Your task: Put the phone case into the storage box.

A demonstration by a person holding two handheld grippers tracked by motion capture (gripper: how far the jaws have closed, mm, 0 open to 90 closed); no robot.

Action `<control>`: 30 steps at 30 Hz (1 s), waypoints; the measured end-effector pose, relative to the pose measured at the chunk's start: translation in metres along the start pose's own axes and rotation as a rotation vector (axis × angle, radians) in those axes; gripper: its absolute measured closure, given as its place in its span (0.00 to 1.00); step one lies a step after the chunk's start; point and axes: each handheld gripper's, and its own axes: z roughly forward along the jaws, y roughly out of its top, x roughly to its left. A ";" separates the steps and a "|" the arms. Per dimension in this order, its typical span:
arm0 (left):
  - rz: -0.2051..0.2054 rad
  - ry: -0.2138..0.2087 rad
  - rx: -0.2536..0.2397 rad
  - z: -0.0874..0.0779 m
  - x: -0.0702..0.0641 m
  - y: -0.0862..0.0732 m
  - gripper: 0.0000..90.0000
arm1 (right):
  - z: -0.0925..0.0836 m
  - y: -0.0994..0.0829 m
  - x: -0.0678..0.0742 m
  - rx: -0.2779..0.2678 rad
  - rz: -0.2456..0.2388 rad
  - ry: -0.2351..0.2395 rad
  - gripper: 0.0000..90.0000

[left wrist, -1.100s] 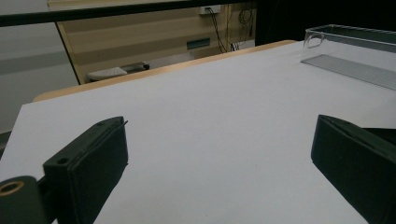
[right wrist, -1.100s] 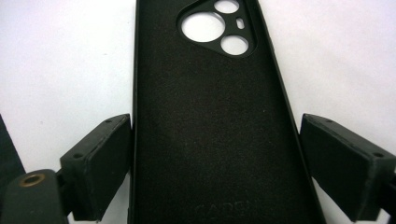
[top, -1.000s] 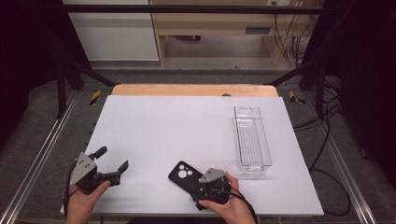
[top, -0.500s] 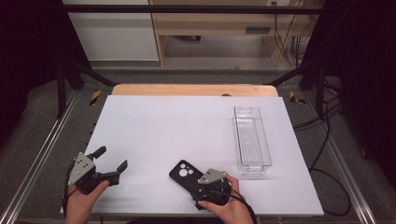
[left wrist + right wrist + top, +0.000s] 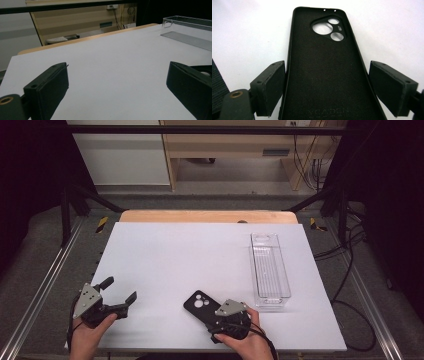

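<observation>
Grippers sit at the near edge of the white table (image 5: 165,260), one in each of the person's hands. Nearest on the left, the left gripper (image 5: 118,291) rests on the surface with its jaws spread wide and nothing between them; in its own view there is only bare white sheet in the gap. To its right, the right gripper (image 5: 325,87) straddles a black phone case (image 5: 324,65). Its jaws stand wide on either side of the case: the left pad lies right against the case's edge, while a sliver of white table shows between the right pad and the other edge, so the case is not clamped. The case lies flat, open side up, showing a matte dark lining, a raised rim, faint lettering at its near end and a camera cutout with round holes at its far end. Farther back on the right stands a long clear plastic bin (image 5: 270,270).
</observation>
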 end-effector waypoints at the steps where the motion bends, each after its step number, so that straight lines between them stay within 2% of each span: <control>1: 0.000 0.000 0.000 0.000 0.000 0.000 0.05 | 0.000 0.000 0.000 0.001 0.002 0.000 0.18; 13: -0.001 0.001 -0.002 -0.001 0.000 0.000 0.05 | -0.007 0.003 -0.001 -0.043 0.000 -0.024 0.18; 20: -0.013 -0.015 -0.007 -0.001 -0.002 0.002 0.05 | -0.018 0.013 -0.004 -0.123 -0.018 -0.060 0.18; 23: -0.057 -0.051 -0.022 0.000 -0.005 0.005 0.04 | -0.025 0.021 -0.009 -0.165 -0.028 -0.080 0.18; 27: -0.084 -0.099 -0.038 0.004 -0.015 0.018 0.03 | -0.031 0.036 -0.023 -0.229 -0.027 -0.094 0.18; 30: -0.080 -0.136 -0.044 0.011 -0.025 0.029 0.03 | -0.033 0.054 -0.032 -0.269 -0.035 -0.105 0.18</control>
